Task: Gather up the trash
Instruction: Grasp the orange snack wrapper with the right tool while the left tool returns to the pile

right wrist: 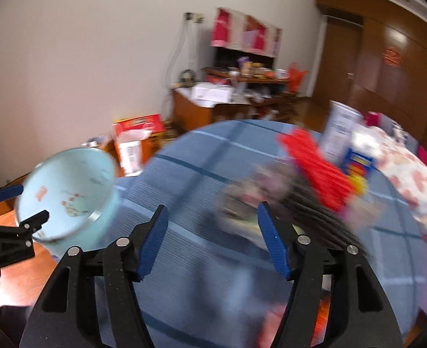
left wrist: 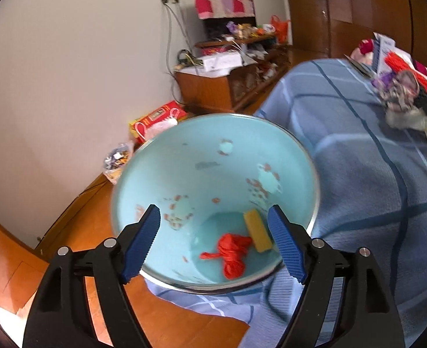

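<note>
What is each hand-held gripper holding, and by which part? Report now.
Nothing. The left hand-held gripper is open over the mouth of the blue bin; the right hand-held gripper is open above the blue blanket.

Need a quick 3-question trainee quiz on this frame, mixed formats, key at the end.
1. True or false: the light blue bin already holds a crumpled red item and a yellow block.
2. Multiple choice: the left gripper is A) shut on the bin rim, B) open, facing into the bin, C) shut on the red item.
3. Fill in: the pile of leftover trash ahead of the open right gripper lies on a ____ checked blanket.

Key: 1 true; 2 B; 3 blue.
</note>
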`<state>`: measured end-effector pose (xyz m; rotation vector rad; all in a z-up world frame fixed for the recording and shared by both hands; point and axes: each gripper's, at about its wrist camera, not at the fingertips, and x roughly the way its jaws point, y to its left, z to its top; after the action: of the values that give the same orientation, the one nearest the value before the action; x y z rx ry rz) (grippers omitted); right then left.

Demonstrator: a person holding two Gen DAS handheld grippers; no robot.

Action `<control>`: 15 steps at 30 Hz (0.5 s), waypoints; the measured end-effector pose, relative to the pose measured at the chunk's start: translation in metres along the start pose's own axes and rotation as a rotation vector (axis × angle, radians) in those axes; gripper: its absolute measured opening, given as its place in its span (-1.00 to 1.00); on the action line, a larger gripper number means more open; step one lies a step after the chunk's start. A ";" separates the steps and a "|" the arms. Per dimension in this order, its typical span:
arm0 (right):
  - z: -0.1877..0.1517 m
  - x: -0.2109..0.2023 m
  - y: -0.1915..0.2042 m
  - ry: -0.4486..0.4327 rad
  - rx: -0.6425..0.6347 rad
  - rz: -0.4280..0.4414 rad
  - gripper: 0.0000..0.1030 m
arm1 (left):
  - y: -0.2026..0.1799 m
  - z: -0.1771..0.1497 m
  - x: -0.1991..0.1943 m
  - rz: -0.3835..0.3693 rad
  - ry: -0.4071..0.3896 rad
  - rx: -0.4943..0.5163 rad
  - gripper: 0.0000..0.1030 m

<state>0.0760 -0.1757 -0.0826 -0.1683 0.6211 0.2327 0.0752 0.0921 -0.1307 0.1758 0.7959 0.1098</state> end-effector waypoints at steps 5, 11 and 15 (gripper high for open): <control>-0.031 -0.015 -0.044 0.045 0.052 -0.083 0.43 | -0.015 0.001 -0.001 -0.017 -0.008 0.020 0.57; -0.069 -0.013 -0.069 0.146 0.021 -0.145 0.43 | -0.021 0.001 -0.004 -0.035 -0.018 0.034 0.58; -0.087 -0.026 -0.105 0.165 0.012 -0.269 0.43 | -0.022 0.004 0.003 -0.036 -0.006 0.034 0.59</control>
<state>0.0349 -0.3007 -0.1278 -0.2593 0.7559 -0.0450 0.0804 0.0710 -0.1343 0.1941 0.7952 0.0622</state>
